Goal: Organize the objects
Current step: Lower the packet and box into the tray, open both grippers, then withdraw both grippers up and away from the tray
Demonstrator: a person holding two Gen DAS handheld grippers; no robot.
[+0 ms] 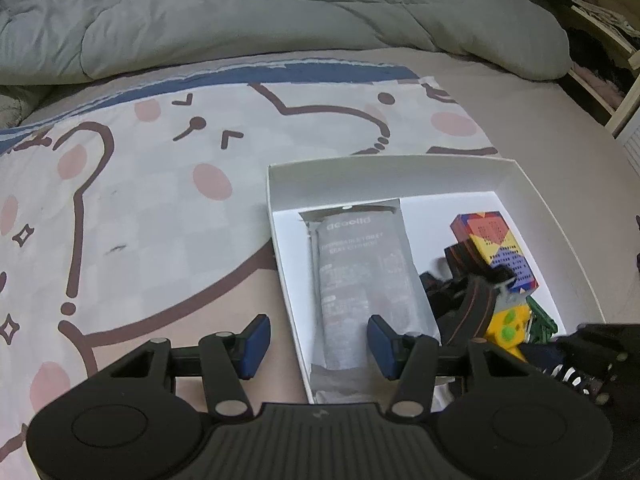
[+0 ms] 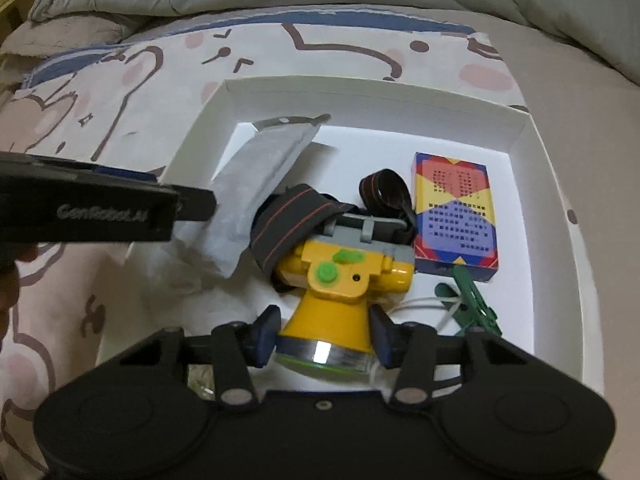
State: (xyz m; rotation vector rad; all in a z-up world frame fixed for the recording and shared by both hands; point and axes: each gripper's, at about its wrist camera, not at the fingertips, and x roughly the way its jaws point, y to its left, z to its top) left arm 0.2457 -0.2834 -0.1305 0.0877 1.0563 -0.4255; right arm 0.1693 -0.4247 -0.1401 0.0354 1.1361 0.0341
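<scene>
A white open box [image 1: 540,196] [image 2: 520,128] lies on the bed. Inside are a grey foil packet [image 1: 360,280] [image 2: 260,168], a colourful patterned card box [image 1: 496,248] [image 2: 456,216], a yellow headlamp [image 2: 340,292] [image 1: 506,326] with a black strap [image 2: 288,220], and a green clip [image 2: 476,304]. My right gripper [image 2: 324,338] has its blue pads on both sides of the headlamp's yellow body, touching it. My left gripper [image 1: 318,342] is open and empty, straddling the box's left wall above the packet.
A cartoon-print sheet [image 1: 140,200] covers the bed left of the box. A grey quilt [image 1: 280,8] is bunched at the back. A white wooden frame [image 1: 616,92] stands at the far right. The left gripper's body [image 2: 88,208] crosses the right wrist view.
</scene>
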